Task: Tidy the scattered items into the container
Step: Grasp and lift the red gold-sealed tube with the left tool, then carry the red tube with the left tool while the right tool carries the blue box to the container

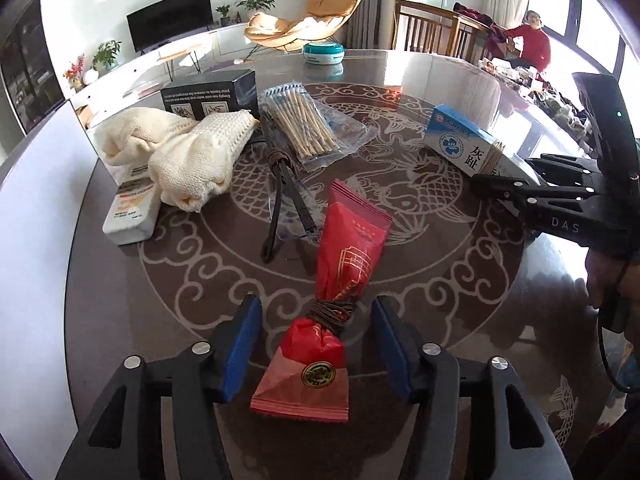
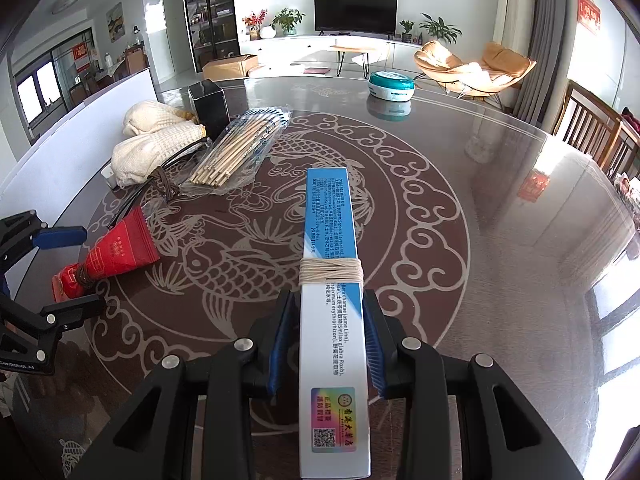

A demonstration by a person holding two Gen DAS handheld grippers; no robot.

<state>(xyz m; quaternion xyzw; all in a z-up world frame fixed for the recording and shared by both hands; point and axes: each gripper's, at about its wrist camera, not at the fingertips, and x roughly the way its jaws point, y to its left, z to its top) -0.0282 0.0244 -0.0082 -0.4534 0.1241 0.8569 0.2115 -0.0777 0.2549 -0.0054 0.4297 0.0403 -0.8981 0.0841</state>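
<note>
Nearest in the left wrist view, the left gripper [image 1: 316, 350] stands with its blue-padded jaws spread apart, one to each side of a red foil packet bound at the neck with dark brown cord [image 1: 332, 300]. The packet lies flat on the dark round glass-topped table with a carp pattern [image 1: 460, 280]; neither pad touches it.

Nearest in the right wrist view, the right gripper [image 2: 326, 340] is clenched on a long blue-and-white cardboard box wrapped with pale twine [image 2: 332, 280], pads against both long sides. Whether the box is lifted or resting on the table cannot be told.

Mid-table lie a dark strap with a brown cord knot [image 1: 282, 184], a clear plastic bag of wooden sticks [image 1: 304, 124], a cream knitted cloth [image 1: 188, 152] and a white squeeze bottle with orange print [image 1: 130, 212] partly under the cloth. Beyond them stands a black printed carton [image 1: 212, 94]. Farthest along the table sits a round teal-and-white lidded tub [image 1: 323, 53]. Whether that tub is the intended container cannot be confirmed.

Risks, as judgement:
- The foil packet is slick and soft; closing on its bulged lower end rather than the corded neck may squeeze it out of the jaws.
- The box is held near one end, so its long overhang could swing, sag or slip in transit.
- The overhang may sweep the stick bag or strap on any leftward travel.
- The two grippers work near each other; crossing paths could cause a collision.
</note>
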